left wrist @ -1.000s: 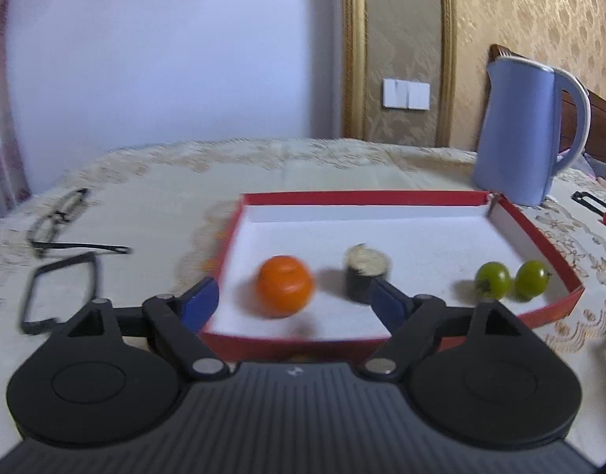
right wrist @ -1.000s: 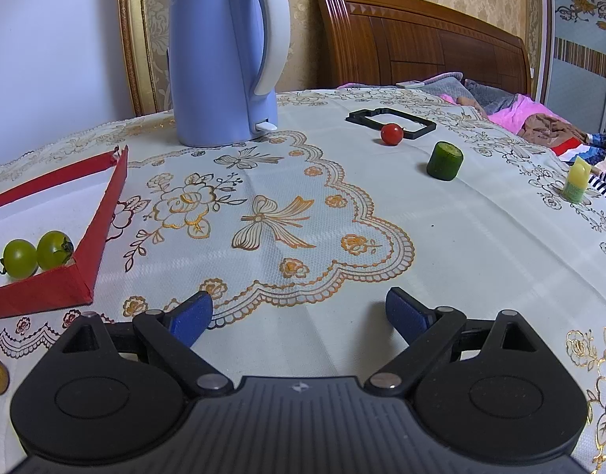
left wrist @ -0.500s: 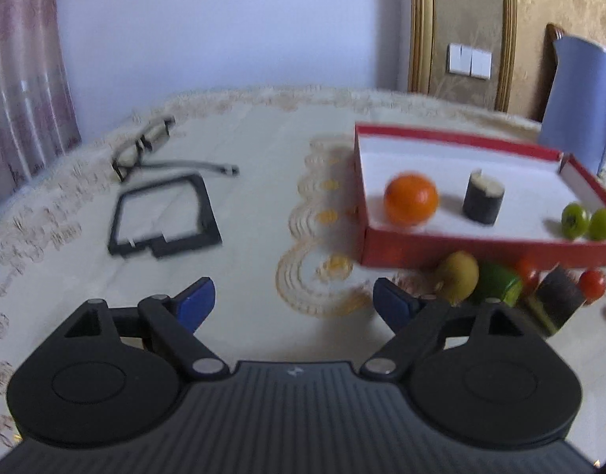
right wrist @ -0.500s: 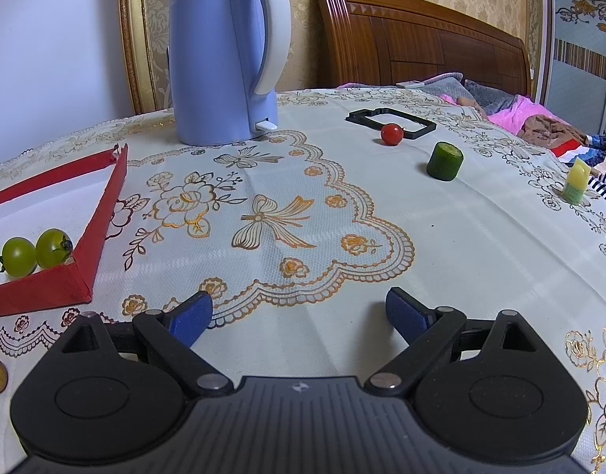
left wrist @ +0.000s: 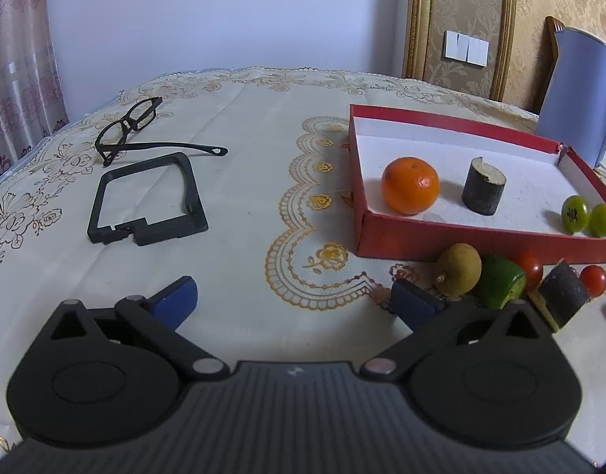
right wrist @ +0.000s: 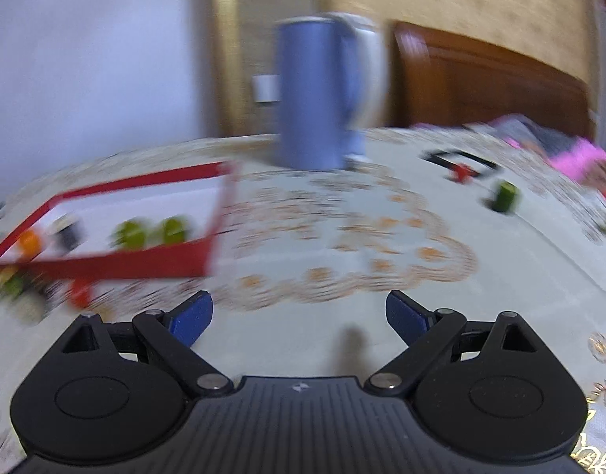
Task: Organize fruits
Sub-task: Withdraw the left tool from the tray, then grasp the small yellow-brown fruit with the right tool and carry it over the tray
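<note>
Your left tongs (left wrist: 293,298) are opening with nothing between them; your right tongs (right wrist: 299,320) stand spread and empty. The brownish round fruit (left wrist: 459,269) lies just outside the red tray (left wrist: 453,237), against its front wall. It looks light and firm; pinch its middle. The right view is blurred.

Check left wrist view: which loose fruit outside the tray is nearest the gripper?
The brown kiwi-like fruit, just beyond the left gripper's right fingertip. The green piece and red tomatoes lie farther right.
</note>
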Demonstrator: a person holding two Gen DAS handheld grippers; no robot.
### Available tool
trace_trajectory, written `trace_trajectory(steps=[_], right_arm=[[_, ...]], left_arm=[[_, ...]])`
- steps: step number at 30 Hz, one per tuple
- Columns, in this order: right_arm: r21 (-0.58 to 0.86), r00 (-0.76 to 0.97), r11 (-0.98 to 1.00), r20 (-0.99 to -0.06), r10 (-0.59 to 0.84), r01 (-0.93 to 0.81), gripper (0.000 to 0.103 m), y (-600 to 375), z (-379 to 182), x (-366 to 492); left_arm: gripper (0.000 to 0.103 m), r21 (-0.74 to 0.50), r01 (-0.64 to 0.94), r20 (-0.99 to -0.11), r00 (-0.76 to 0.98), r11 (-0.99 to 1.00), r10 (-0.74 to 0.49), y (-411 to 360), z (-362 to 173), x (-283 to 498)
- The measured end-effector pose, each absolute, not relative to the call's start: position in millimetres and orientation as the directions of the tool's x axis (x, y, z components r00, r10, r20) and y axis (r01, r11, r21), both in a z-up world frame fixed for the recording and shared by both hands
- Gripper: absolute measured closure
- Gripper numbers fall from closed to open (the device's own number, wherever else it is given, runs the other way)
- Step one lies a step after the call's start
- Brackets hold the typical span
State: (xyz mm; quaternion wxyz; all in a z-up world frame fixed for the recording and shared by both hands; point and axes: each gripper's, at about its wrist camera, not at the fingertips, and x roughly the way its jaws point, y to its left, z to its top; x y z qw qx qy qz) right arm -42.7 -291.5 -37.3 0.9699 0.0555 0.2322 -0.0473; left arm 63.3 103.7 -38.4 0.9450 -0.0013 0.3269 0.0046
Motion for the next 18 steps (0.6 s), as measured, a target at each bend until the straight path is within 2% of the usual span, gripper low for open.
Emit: trace_trajectory(steps=[5, 8, 10, 12, 18], right_arm=[[0.032, 0.887, 0.996, -0.453, 0.087, -0.081, 0.009, -237, -35, -48], [-0.041, 0.897, 0.990, -0.430, 0.102, -0.133, 0.024, -209, -33, -48], [-0.068, 0.889, 0.987, -0.447, 0.098, -0.143, 0.040, -196, -32, -40], [-0.053, 0.876, 0.986, -0.467, 0.116, -0.159, 0.049, -192, -32, -32], [-0.036, 0.856, 0.984, -0.499, 0.136, -0.177, 0.052, -188, -40, -13]], left_arm=[[0.000, 0.000, -0.009, -0.618, 0.786, 1.000, 0.007, 104, -38, 63], [0.000, 0.000, -0.009, -0.618, 0.786, 1.000, 0.007, 104, -38, 63], [0.000, -0.001, -0.010, -0.618, 0.786, 1.000, 0.007, 104, -38, 63], [0.000, -0.001, -0.010, -0.618, 0.786, 1.000, 0.007, 104, -38, 63], [0.000, -0.001, -0.010, -0.618, 0.786, 1.000, 0.007, 104, -38, 63]])
